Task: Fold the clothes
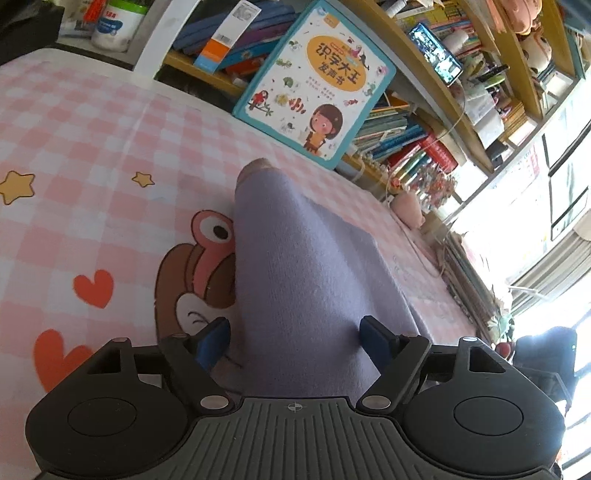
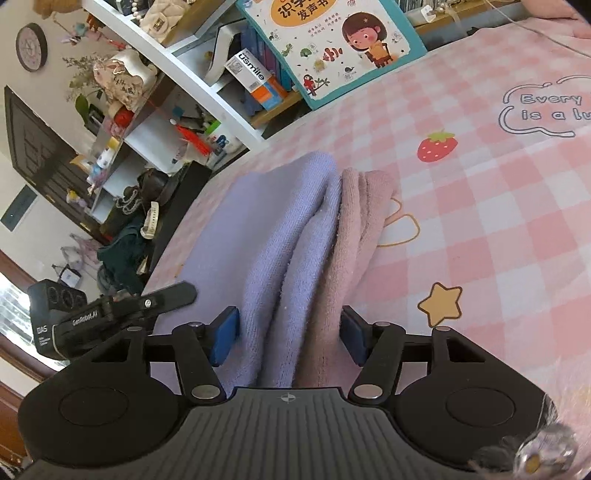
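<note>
A thick lilac fleece garment (image 1: pixel 295 266) lies on the pink checked bed sheet (image 1: pixel 92 122), and its pinkish cuff end (image 1: pixel 258 168) points toward the bookshelf. My left gripper (image 1: pixel 295 338) straddles a raised ridge of it; the blue pads (image 1: pixel 216 341) stand wide, and a sliver of sheet shows beside the left one. In the right wrist view the garment (image 2: pixel 280 236) is bunched into lilac folds with a dusty-pink layer (image 2: pixel 362 206) alongside. My right gripper (image 2: pixel 290 332) has both blue pads (image 2: pixel 225 334) against that bundle.
A large picture book (image 1: pixel 314 81) leans on the crowded bookshelf (image 1: pixel 424 122) at the bed's far edge. White tubs (image 1: pixel 112 24) stand at the far left. Past the bed's left side in the right wrist view are a black camera device (image 2: pixel 92 317) and cluttered shelves (image 2: pixel 140 122).
</note>
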The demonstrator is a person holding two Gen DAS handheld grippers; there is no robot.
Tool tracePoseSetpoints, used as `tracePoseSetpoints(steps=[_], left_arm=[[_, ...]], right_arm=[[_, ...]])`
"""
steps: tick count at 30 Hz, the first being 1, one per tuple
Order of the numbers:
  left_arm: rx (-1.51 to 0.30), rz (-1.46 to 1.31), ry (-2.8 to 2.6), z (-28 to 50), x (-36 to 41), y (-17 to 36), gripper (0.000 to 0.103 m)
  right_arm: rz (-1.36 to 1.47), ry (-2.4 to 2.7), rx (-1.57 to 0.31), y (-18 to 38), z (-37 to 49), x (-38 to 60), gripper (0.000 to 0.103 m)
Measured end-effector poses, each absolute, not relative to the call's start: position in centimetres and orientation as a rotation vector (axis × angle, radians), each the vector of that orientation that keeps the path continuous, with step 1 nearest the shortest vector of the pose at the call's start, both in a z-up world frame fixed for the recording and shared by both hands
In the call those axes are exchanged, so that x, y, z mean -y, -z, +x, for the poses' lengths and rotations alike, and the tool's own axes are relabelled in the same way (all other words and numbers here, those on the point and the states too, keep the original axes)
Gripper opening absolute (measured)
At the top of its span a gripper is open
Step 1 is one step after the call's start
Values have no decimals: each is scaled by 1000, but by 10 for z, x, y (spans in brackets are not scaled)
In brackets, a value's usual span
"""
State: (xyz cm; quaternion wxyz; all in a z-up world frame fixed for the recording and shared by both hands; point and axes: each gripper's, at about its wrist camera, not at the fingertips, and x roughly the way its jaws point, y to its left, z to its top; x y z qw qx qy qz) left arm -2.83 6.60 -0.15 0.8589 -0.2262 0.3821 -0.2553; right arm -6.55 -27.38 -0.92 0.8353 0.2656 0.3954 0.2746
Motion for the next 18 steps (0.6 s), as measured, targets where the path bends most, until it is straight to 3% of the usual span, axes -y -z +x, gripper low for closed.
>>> tracePoseSetpoints(steps=[3, 6, 10, 16, 18], left_arm=[[-779, -411, 540, -33, -54, -2, 63], [-736, -307, 532, -44, -44, -10, 59], [-743, -273, 516, -47, -43, -13, 61], [-761, -309, 504, -41, -48, -9, 71], [-753, -281, 473, -42, -47, -8, 90]], right_arm=[[541, -573, -826, 10, -65, 271, 44], [370, -571, -728, 0, -80, 257, 35], [187, -553, -651, -8, -96, 238, 34], [332, -567, -729, 3, -78, 255, 43], [354, -568, -731, 5, -77, 256, 45]])
